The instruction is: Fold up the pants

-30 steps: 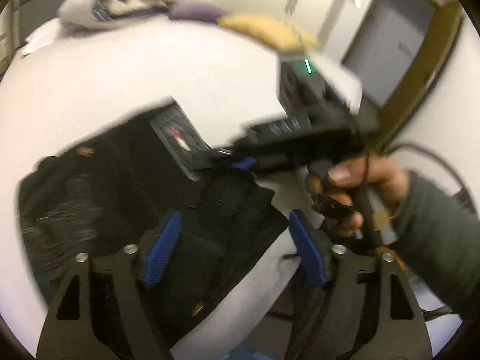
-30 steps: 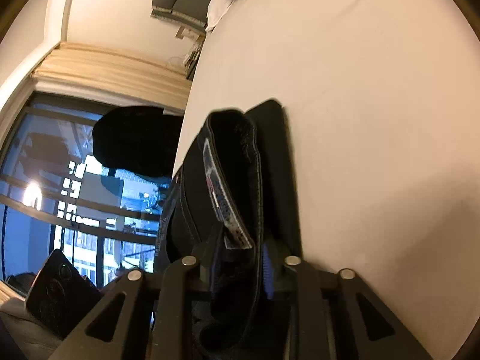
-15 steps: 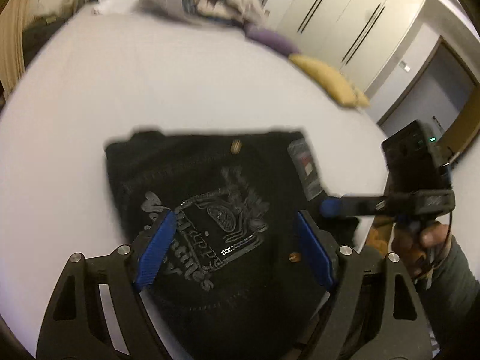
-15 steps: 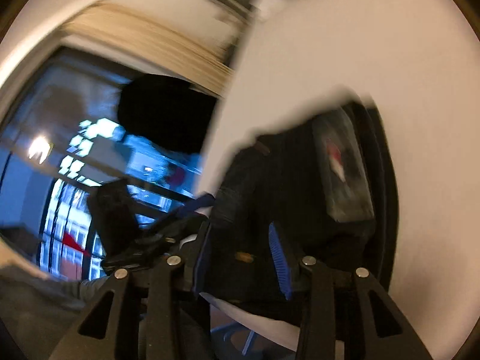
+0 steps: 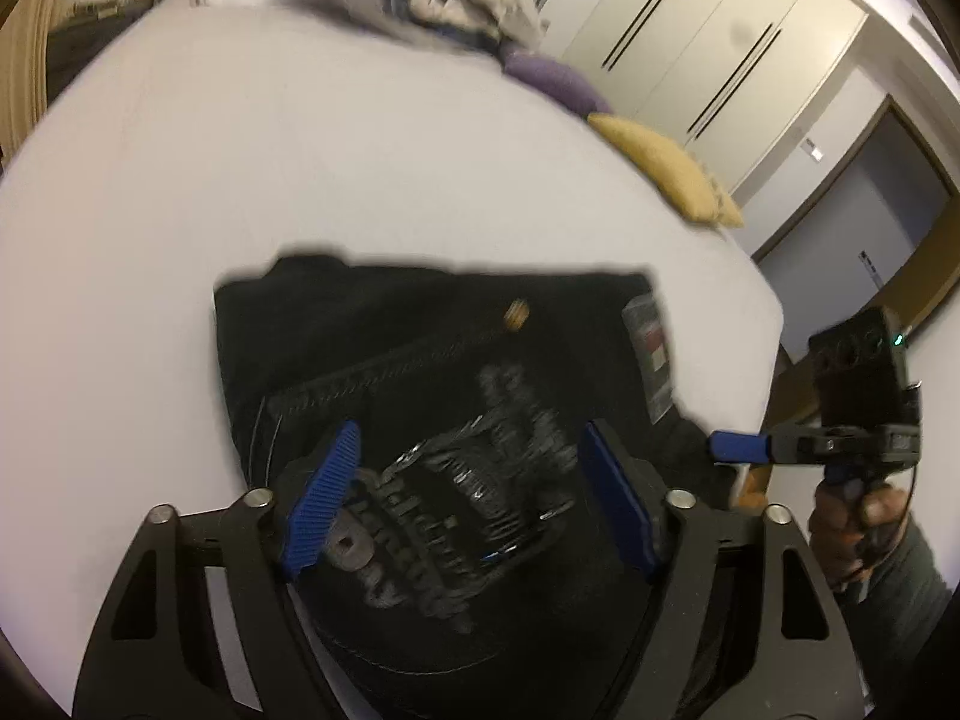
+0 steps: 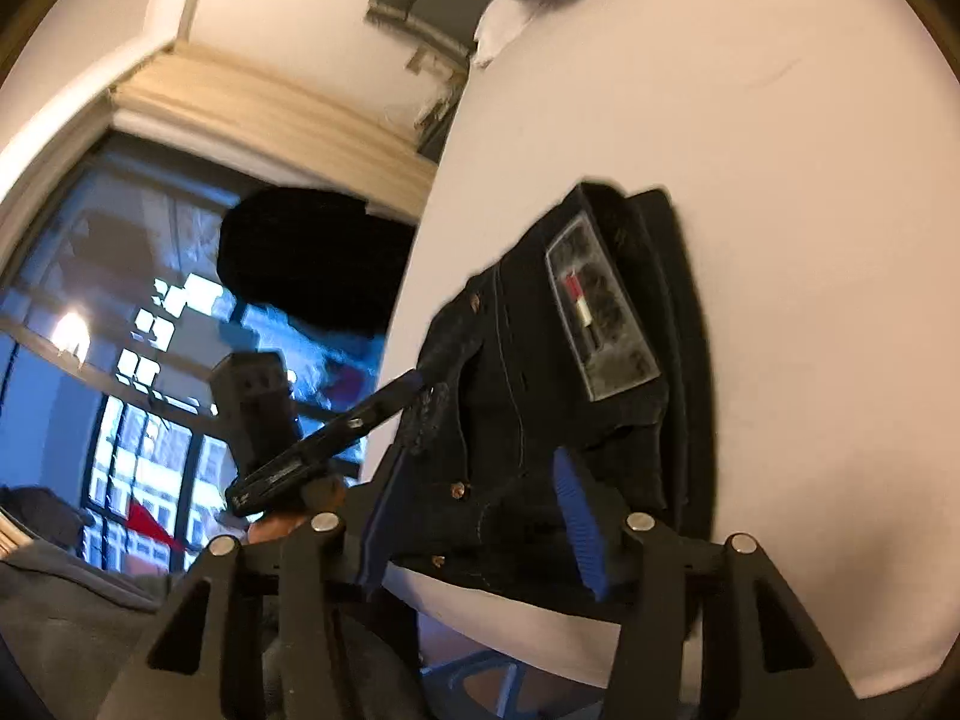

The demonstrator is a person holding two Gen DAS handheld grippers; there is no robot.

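The black pants lie folded into a compact rectangle on the white bed, with a silver embroidered back pocket and a grey waist label facing up. They also show in the right wrist view. My left gripper is open and empty, hovering just above the pocket. My right gripper is open and empty over the near edge of the pants. It shows in the left wrist view just off the pants' right edge.
A bundled duvet, a purple cushion and a yellow cushion lie at the far end of the bed. White wardrobes and a door stand beyond. A window and curtain are on the left in the right wrist view.
My right gripper has let go of the pants and opened. The pants have dropped flat into a folded rectangle. My left gripper has shifted to hover over the back pocket.
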